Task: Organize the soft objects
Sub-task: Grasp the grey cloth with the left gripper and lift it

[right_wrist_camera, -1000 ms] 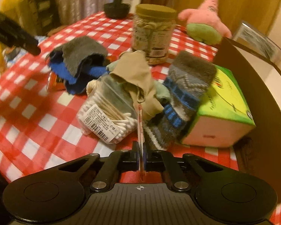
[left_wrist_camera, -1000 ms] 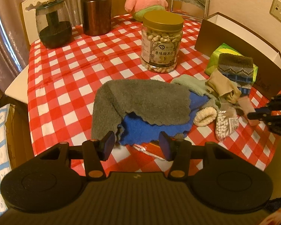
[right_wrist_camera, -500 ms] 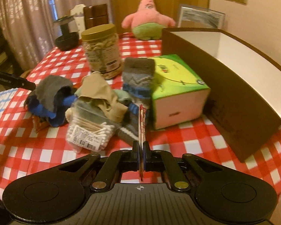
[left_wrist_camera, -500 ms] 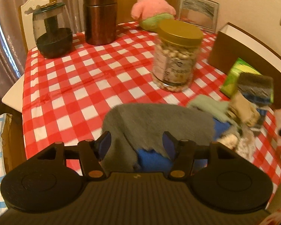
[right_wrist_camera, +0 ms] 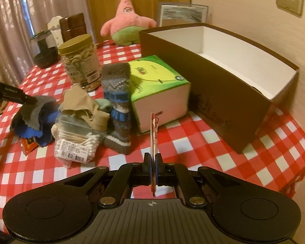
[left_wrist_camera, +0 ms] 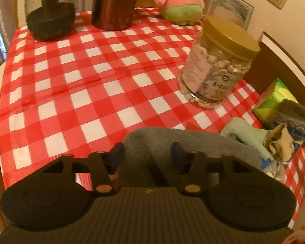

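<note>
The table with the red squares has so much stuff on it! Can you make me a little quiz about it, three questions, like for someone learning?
1. True or false: the brown box has socks inside it.
2. What is the right hand-held gripper pinching? A) a cotton swab B) a thin flat red and white packet C) a sock
3. Fill in: the left hand-held gripper, closing, has its fingers on either side of the ____ cloth.

Key
1. False: what shows of its white inside is bare.
2. B
3. grey
</note>
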Demonstrator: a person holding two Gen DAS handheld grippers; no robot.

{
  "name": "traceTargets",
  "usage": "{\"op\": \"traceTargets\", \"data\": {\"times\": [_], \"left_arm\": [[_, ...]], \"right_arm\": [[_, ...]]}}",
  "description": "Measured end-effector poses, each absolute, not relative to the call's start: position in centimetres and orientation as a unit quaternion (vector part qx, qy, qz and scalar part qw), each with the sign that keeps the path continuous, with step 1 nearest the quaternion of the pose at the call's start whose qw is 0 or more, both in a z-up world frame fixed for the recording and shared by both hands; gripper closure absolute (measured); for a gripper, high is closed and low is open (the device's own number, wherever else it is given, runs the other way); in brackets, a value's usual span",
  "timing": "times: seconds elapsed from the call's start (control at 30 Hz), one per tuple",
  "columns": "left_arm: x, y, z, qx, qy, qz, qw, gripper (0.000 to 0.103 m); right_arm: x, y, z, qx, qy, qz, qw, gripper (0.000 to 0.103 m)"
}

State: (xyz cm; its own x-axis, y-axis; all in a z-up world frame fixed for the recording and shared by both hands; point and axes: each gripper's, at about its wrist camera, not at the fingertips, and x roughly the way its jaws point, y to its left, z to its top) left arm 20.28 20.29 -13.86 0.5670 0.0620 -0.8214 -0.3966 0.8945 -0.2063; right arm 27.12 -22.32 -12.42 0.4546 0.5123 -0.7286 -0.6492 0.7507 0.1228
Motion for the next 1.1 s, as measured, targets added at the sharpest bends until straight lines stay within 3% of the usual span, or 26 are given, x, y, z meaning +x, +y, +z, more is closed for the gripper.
{"op": "traceTargets", "data": {"times": [0.03, 0.07, 0.1, 0.17, 0.8, 1.1], "left_arm": [[20.2, 20.1, -13.8, -0.183, 0.445, 0.125, 0.867, 0.072], [20.2, 20.0, -13.7, -0.178, 0.444, 0.119, 0.87, 0.087], [20.1, 19.8, -13.5, -0.175, 0.443, 0.114, 0.872, 0.094], [19.9, 19.6, -13.0, -0.171, 0.436, 0.104, 0.877, 0.096], [9.9, 14.0, 1.4, -0.124, 0.319, 0.006, 0.94, 0.098], [5.4, 12.3, 3.0, -0.129, 0.312, -0.044, 0.94, 0.098]], "right_arm": [[27.0, -22.5, -12.4, -0.085, 0.395, 0.339, 0.849, 0.1], [27.0, -22.7, -12.4, -0.084, 0.396, 0.337, 0.85, 0.1], [27.0, -22.8, -12.5, -0.082, 0.397, 0.334, 0.851, 0.1], [27.0, -23.0, -12.5, -0.078, 0.399, 0.329, 0.853, 0.1], [25.9, -23.6, -11.1, -0.061, 0.382, 0.321, 0.865, 0.1], [25.1, -23.9, -11.0, -0.061, 0.381, 0.318, 0.866, 0.1]]}}
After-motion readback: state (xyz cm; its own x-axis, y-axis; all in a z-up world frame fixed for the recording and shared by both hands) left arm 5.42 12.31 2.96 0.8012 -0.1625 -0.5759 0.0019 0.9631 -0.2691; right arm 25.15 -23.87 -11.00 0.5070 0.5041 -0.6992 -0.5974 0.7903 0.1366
